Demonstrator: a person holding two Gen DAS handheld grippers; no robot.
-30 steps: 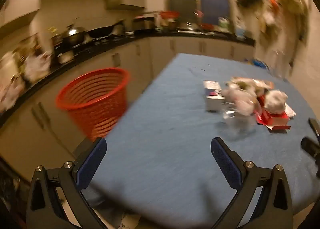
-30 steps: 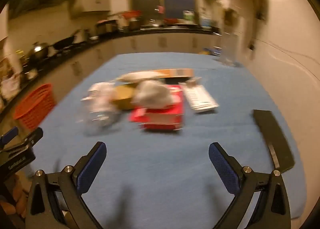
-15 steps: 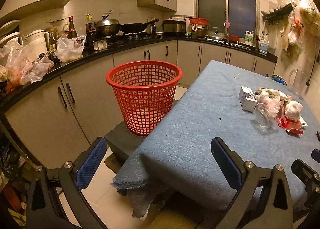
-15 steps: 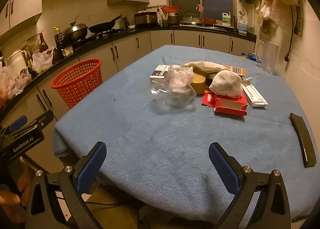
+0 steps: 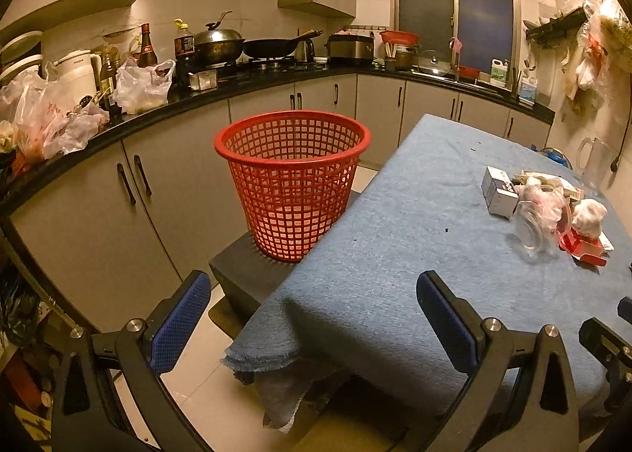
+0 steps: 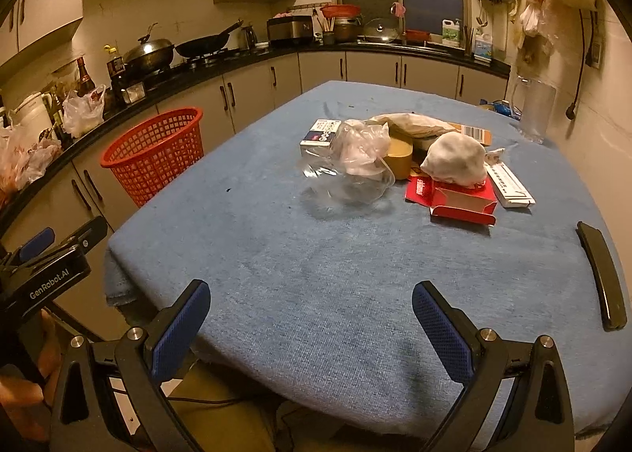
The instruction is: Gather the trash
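A red mesh basket [image 5: 291, 183] stands on a dark stool left of the blue-clothed table [image 5: 403, 254]; it also shows in the right wrist view [image 6: 156, 152]. A trash pile lies mid-table: clear plastic wrap [image 6: 351, 171], a white crumpled wad [image 6: 454, 162] on a red carton [image 6: 458, 197], a small white box [image 6: 322, 134], a tan tub [image 6: 399, 160], and a flat white box [image 6: 509, 185]. The pile shows in the left wrist view [image 5: 545, 207]. My left gripper [image 5: 312, 317] is open and empty near the table's corner. My right gripper [image 6: 310, 323] is open and empty over the table's near edge.
A black remote-like bar [image 6: 602, 274] lies at the table's right edge. A clear jug [image 6: 533, 108] stands at the far right. Kitchen cabinets and a cluttered black counter [image 5: 118, 112] run along the left and back. The left gripper's body [image 6: 43, 274] shows at left.
Both grippers have pulled back from the table and steadied. The left view has swung left, bringing the basket to the centre. Both stay open.
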